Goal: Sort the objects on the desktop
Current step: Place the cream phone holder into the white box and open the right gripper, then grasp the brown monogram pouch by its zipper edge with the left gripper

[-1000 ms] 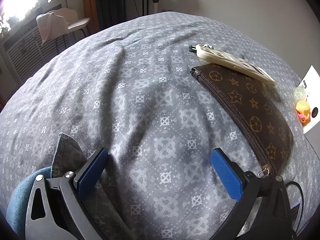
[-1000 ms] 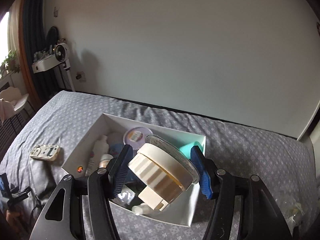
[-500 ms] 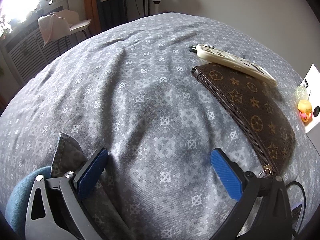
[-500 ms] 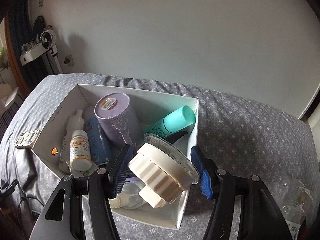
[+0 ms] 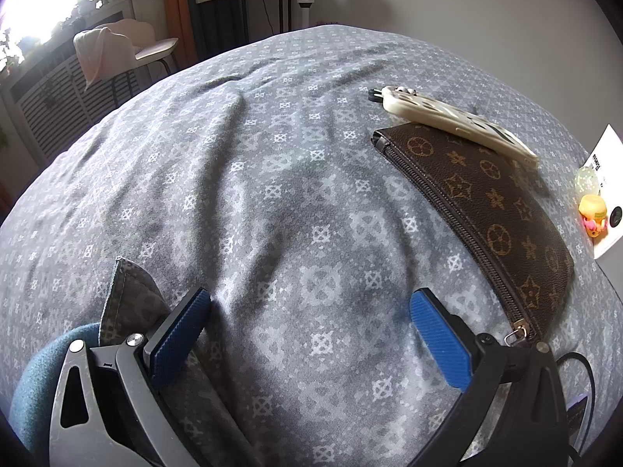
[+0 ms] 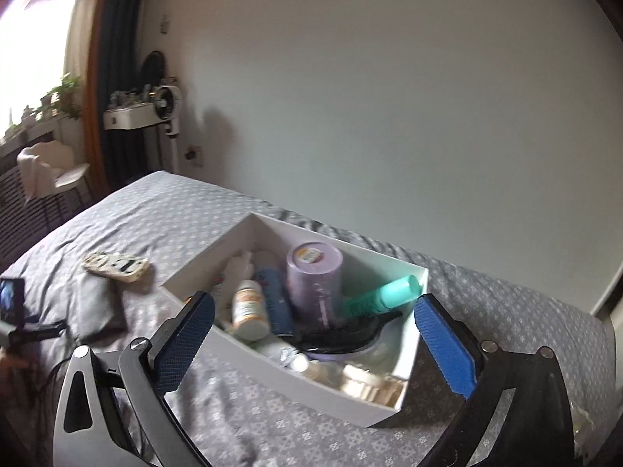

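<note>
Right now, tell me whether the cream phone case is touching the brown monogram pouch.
Touching. The left wrist view shows the cream phone case lying across the far edge of the brown monogram pouch, resting on it with no gap.

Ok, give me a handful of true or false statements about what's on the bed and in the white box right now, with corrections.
1. The white box holds a lavender cylinder and a teal bottle. True.
2. The right gripper clamps a cream jar. False: its fingers are opening with nothing between them; a cream jar lies in the box.
3. The cream phone case rests partly on the brown pouch. True.
4. The left gripper holds the pouch. False: it is open and empty.
</note>
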Available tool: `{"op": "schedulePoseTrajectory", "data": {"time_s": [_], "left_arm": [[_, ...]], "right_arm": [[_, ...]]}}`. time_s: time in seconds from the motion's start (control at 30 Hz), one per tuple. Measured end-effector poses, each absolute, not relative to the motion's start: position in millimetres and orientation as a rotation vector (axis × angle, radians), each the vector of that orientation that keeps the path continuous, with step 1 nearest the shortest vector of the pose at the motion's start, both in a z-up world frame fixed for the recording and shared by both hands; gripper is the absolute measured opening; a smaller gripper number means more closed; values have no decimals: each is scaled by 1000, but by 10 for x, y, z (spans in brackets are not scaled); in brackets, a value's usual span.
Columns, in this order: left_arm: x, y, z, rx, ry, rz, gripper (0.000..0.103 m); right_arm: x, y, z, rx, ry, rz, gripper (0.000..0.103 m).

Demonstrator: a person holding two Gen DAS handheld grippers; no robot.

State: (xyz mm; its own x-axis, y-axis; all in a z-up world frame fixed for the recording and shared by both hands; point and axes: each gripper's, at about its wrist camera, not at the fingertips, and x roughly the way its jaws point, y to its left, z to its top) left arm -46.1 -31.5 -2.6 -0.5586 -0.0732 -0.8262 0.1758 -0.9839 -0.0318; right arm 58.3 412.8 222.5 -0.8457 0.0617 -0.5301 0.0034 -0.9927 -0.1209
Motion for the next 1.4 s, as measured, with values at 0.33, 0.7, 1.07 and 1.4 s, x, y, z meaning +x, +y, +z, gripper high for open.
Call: {"op": "schedulePoseTrajectory", "data": {"time_s": [0.33,0.7,1.07,1.4], "left_arm": [[-361,-363,161,1593,384,-2707,103],[-660,-336,111,1715,965,-2674,103],[-1035,-59,-13,1740,1439,-2600,101],[-1496,160,-193,1820,1594,-2596,26]], "right_arm": [[1143,3383,1237,-1289,-391,3117,103],[1026,3703,104,-1661,111,2878,103],[1075,3687,87,-1642,84,2897,103],[1110,3640,66,-1652,-11,2888,103]]}}
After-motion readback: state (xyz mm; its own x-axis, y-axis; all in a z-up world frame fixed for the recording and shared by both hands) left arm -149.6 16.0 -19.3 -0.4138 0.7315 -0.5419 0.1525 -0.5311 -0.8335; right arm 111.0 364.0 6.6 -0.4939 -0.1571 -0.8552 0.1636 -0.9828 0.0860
